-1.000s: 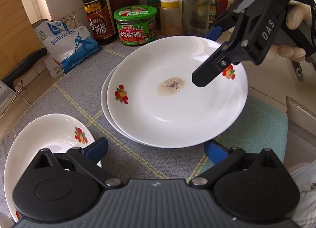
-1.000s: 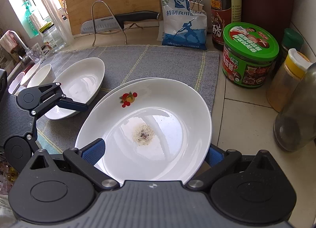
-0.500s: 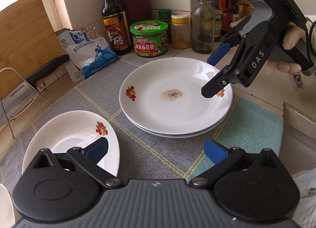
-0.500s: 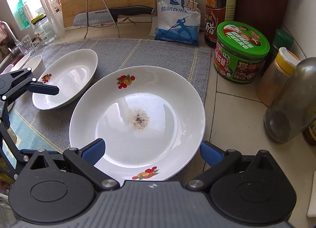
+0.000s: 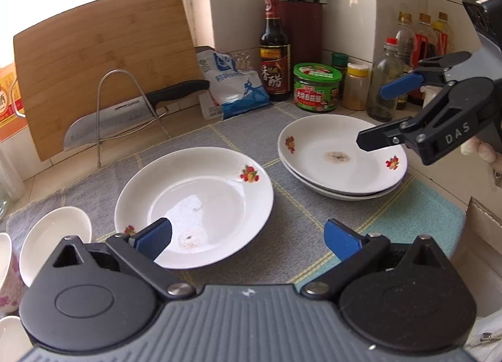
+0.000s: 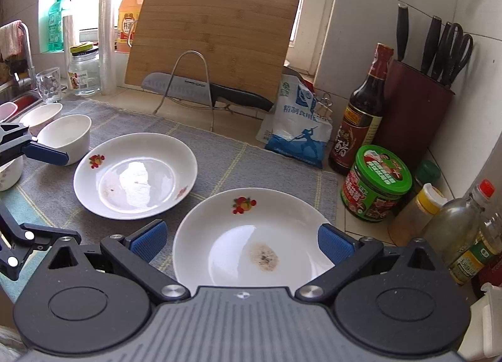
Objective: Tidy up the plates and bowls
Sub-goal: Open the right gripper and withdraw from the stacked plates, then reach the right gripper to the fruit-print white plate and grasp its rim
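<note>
Two white fruit-print plates are stacked (image 5: pixel 342 154) on the grey mat at the right; the top one (image 6: pixel 254 236) has a brown stain. A single white plate (image 5: pixel 194 202) lies to their left, also in the right wrist view (image 6: pixel 135 173). White bowls (image 6: pixel 64 137) stand at the mat's left end. My left gripper (image 5: pixel 248 236) is open and empty, raised near the single plate's front rim. My right gripper (image 6: pixel 241 236) is open and empty above the stack; it also shows in the left wrist view (image 5: pixel 386 117).
A bamboo cutting board (image 6: pixel 210 45) and a knife on a wire rack (image 6: pixel 200 89) stand at the back. A salt bag (image 6: pixel 295 129), vinegar bottle (image 6: pixel 360 123), green-lidded jar (image 6: pixel 376 183), spice bottles and a knife block (image 6: pixel 414 110) crowd the right. A sink (image 6: pixel 9 95) lies far left.
Both grippers have pulled back and up from the stacked plates. The left view has swung left, bringing the single plate and bowls into view. Both stay open.
</note>
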`<state>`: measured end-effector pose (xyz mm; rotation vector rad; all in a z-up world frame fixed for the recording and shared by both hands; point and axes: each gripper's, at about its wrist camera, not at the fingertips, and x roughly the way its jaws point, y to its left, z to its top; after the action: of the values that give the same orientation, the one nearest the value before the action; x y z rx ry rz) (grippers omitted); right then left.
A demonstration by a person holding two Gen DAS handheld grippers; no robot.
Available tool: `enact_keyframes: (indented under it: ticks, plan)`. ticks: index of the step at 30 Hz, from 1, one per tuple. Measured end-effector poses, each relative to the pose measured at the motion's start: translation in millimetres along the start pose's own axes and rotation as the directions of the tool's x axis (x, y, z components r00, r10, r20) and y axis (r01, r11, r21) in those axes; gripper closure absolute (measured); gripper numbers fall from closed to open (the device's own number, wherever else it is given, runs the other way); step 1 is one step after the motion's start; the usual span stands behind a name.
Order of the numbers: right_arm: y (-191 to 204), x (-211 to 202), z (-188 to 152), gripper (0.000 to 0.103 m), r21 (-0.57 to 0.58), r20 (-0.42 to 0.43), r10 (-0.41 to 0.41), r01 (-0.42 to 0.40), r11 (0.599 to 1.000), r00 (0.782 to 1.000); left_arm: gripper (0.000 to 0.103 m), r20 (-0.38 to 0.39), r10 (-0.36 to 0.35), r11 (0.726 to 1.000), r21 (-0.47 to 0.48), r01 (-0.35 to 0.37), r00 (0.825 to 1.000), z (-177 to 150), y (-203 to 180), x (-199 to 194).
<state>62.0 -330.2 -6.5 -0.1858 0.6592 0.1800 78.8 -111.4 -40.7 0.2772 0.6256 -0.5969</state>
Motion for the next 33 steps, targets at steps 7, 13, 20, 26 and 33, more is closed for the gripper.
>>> enact_keyframes:
  ticks: [7,13,20,26,33]
  plan:
    - [38,11,9,0.0,-0.021,-0.023,0.066,-0.066,0.998,0.998,0.001,-0.056,0.103,0.986,-0.123,-0.109,0.993,-29,32,14]
    - [46,28,16,0.0,-0.038,-0.064,0.129,-0.131,0.991,0.99,0.0,-0.103,0.095,0.984,-0.139,-0.109,0.99,-35,26,45]
    - [36,55,30,0.0,-0.045,-0.102,0.211,-0.216,0.975,0.972,0.0,-0.127,0.106,0.975,-0.18,-0.128,0.986,-33,24,70]
    - [28,82,44,0.0,-0.063,-0.134,0.269,-0.279,0.958,0.954,0.0,-0.101,0.108,0.976,-0.176,-0.124,0.989,-28,25,79]
    - [28,121,68,0.0,-0.117,-0.196,0.336,-0.362,0.925,0.921,0.0,-0.08,0.103,0.979,-0.169,-0.116,0.991,-27,25,81]
